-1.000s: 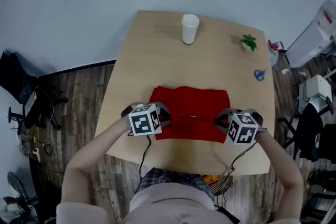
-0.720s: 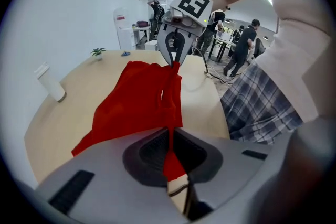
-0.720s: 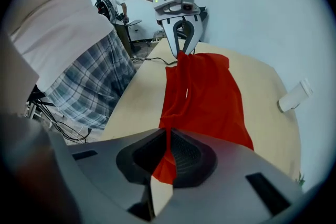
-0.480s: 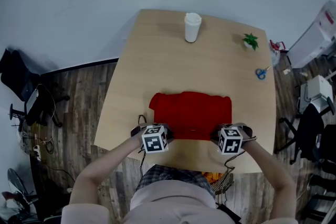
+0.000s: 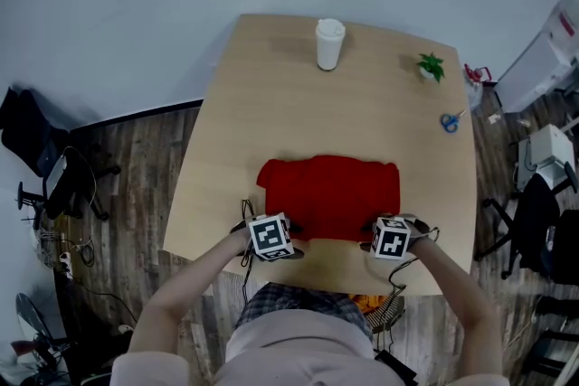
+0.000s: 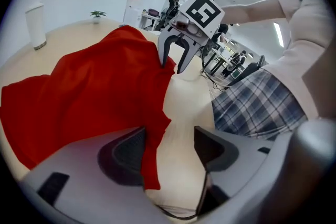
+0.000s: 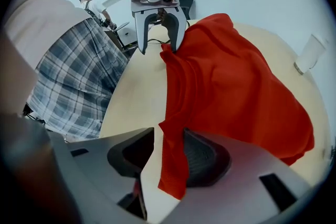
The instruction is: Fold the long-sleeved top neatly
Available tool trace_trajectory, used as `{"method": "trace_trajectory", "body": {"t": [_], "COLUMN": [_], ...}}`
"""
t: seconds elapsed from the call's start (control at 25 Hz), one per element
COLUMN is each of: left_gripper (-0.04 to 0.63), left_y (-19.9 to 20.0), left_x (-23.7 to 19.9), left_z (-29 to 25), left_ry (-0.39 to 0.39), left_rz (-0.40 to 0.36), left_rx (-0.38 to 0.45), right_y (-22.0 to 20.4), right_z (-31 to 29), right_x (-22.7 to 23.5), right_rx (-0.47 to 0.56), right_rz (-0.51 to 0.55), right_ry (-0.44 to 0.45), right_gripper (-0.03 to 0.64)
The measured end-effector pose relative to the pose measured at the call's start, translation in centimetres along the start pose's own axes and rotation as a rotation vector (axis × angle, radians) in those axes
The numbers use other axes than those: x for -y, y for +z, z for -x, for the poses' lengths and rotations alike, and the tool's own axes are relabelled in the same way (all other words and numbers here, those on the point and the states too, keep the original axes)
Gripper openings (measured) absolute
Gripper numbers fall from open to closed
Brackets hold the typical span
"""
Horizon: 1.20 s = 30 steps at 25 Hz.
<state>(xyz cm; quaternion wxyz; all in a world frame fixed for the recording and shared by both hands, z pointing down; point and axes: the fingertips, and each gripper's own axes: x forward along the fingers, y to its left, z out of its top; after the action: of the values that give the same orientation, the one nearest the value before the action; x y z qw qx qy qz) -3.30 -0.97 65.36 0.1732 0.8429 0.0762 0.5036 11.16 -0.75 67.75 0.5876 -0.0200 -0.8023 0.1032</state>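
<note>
The red long-sleeved top (image 5: 330,196) lies folded into a rectangle near the table's front edge. My left gripper (image 5: 288,240) is at its near left corner and my right gripper (image 5: 369,241) at its near right corner. In the left gripper view my left gripper (image 6: 169,149) has just been opening; the top's edge (image 6: 100,81) lies beside one pad with bare table in the gap. In the right gripper view my right gripper (image 7: 168,152) has also just been opening. A fold of the top (image 7: 231,76) hangs against one pad, clear of the other.
On the wooden table (image 5: 271,104) a white cup (image 5: 329,43) stands at the far edge, a small green plant (image 5: 431,66) at the far right, blue scissors (image 5: 449,121) by the right edge. The person's plaid skirt (image 6: 257,107) is close behind the front edge.
Both grippers came down and toward the person, bringing the top's edge to the near side. Their jaws, shut on the cloth before, now stand apart.
</note>
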Motion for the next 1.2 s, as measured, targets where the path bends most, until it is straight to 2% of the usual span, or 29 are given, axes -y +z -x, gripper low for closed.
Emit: {"method": "trace_trajectory", "body": {"t": [0.24, 0.4, 0.52, 0.68, 0.84, 1.0, 1.08, 1.2], "left_gripper": [0.293, 0.295, 0.295, 0.301, 0.298, 0.224, 0.193, 0.114], "left_y": [0.0, 0.4, 1.4, 4.1, 7.3, 9.2, 9.4, 8.9], "left_x": [-0.2, -0.1, -0.2, -1.6, -3.7, -7.0, -8.7, -10.6], "left_z": [-0.4, 0.0, 1.8, 5.8, 11.4, 17.7, 20.2, 23.3], "left_ry": [0.003, 0.007, 0.033, 0.128, 0.241, 0.402, 0.503, 0.648], "left_rz": [0.003, 0.012, 0.032, 0.075, 0.152, 0.276, 0.320, 0.362], "left_rx": [0.003, 0.035, 0.113, 0.276, 0.501, 0.739, 0.810, 0.873], "right_y": [-0.1, 0.3, 1.4, 3.0, 4.1, 3.8, 3.3, 2.3], "right_z": [-0.4, 0.5, 2.7, 6.9, 12.0, 18.1, 21.1, 25.0], "right_x": [-0.2, -0.2, 0.3, 2.0, 5.1, 8.7, 9.9, 10.6], "right_rx": [0.011, 0.061, 0.146, 0.305, 0.523, 0.754, 0.858, 0.975], "right_rz": [-0.026, -0.055, -0.092, -0.180, -0.315, -0.470, -0.530, -0.600], "right_ry": [0.020, 0.011, -0.020, -0.103, -0.246, -0.470, -0.600, -0.773], "right_gripper": [0.206, 0.206, 0.202, 0.190, 0.150, 0.103, 0.077, 0.041]}}
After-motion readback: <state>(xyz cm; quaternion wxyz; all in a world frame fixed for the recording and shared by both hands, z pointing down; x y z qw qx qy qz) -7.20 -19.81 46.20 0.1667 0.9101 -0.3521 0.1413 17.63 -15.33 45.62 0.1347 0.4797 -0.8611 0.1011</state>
